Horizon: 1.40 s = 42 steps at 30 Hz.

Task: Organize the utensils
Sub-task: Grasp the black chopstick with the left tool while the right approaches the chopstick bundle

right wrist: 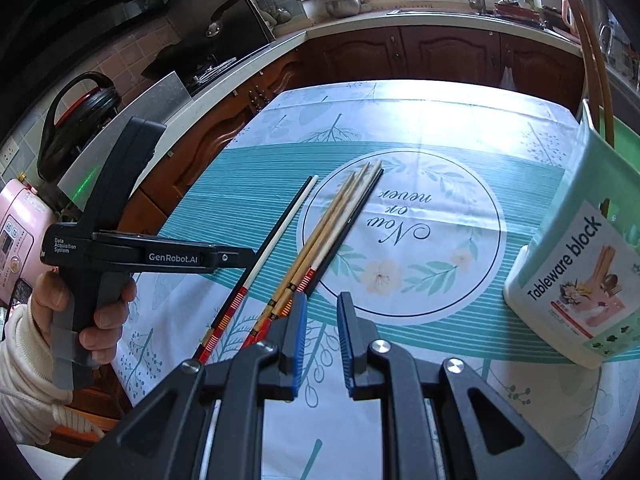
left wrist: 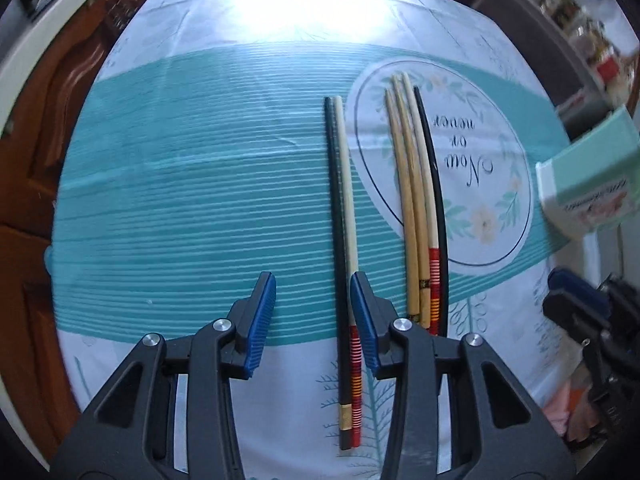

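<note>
Both grippers' fingers point(left wrist: 262, 312) angled tableward

The left wrist view looks steeply down, close over the tablecloth point(left wrist: 180, 200). The right wrist view slants lower across it toward the counter point(right wrist: 400, 16). Both share the chopsticks point(left wrist: 416, 200).

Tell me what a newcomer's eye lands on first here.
Chopsticks in two bunches on the teal tablecloth: a pair between the left gripper's open jaws, and four more across the printed circle. At the right stands a mint holder labelled "Tableware block".
</note>
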Tool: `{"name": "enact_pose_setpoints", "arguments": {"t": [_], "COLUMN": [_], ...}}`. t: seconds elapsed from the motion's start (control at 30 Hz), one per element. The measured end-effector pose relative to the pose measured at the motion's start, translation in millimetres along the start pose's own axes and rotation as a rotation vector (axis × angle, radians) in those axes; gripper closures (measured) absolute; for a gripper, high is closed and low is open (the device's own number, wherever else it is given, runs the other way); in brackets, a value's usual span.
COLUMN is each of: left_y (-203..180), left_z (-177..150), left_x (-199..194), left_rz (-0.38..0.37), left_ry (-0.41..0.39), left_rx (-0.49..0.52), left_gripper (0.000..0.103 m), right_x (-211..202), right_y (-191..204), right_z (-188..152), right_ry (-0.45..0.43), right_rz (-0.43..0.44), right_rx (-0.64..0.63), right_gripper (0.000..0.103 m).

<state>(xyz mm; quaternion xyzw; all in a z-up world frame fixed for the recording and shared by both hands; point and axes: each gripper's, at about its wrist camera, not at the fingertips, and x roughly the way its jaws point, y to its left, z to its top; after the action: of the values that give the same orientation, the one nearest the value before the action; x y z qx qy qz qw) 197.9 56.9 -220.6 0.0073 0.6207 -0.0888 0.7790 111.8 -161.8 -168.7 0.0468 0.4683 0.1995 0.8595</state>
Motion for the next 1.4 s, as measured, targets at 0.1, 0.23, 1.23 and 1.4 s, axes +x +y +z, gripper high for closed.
{"name": "enact_pose_setpoints", "arguments": {"t": [0.1, 0.23, 1.23, 1.4], "left_y": [-4.6, -6.0, 3.9, 14.5], "left_z": [7.6, 13.1, 33.8, 23.5], "left_x": [2.1, 2.6, 12.0, 11.3], "left_rz": [0.009, 0.022, -0.035, -0.065], "left_ry": [0.029, 0.058, 0.205, 0.207], "left_rx": [0.018, 0.045, -0.099, -0.116], "left_gripper": [0.067, 0.067, 0.1, 0.099], "right_x": [0.4, 0.2, 38.3, 75.5], "right_y": [-0.8, -2.6, -6.3, -28.3], "right_z": [-0.1, 0.1, 48.2, 75.4], "right_ry": [0.001, 0.0, 0.168, 0.303], "right_rz": [0.002, 0.007, -0.003, -0.009], "right_rx": [0.005, 0.012, 0.09, 0.254], "right_gripper": [0.088, 0.088, 0.088, 0.088]}}
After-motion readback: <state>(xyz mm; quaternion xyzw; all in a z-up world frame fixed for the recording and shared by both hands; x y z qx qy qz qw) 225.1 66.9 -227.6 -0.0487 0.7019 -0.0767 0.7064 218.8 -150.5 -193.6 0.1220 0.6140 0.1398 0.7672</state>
